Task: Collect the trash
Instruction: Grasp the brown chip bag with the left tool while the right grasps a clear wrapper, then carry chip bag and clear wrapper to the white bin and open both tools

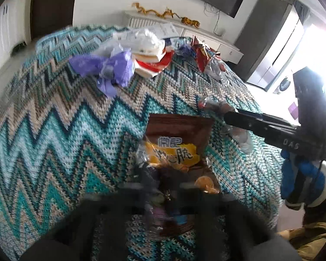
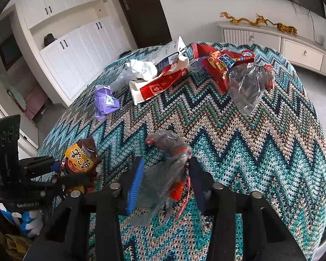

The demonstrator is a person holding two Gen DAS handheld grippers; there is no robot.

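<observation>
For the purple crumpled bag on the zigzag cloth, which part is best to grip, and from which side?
Probably the bunched middle of the purple bag, where the plastic gathers into a raised lump that two fingers can close on. Come from the near side, over bare zigzag cloth: the red and white carton lies close on its far right, while the flat tail offers little to pinch.

My right gripper [image 2: 166, 180] sits low over the zigzag-knit cloth [image 2: 250, 134], its blue pads on either side of a crumpled clear wrapper [image 2: 165, 174] with red bits in it (I can't tell whether the pads press it yet). Off to the left, my left gripper [image 2: 76, 177] is clamped on a brown and yellow snack bag [image 2: 80, 158]. Farther back lie a purple wrapper [image 2: 104, 102], a red and white carton [image 2: 156, 87], white crumpled paper [image 2: 143, 68], a red snack packet [image 2: 221, 65] and a clear plastic bag [image 2: 247, 91].
</observation>
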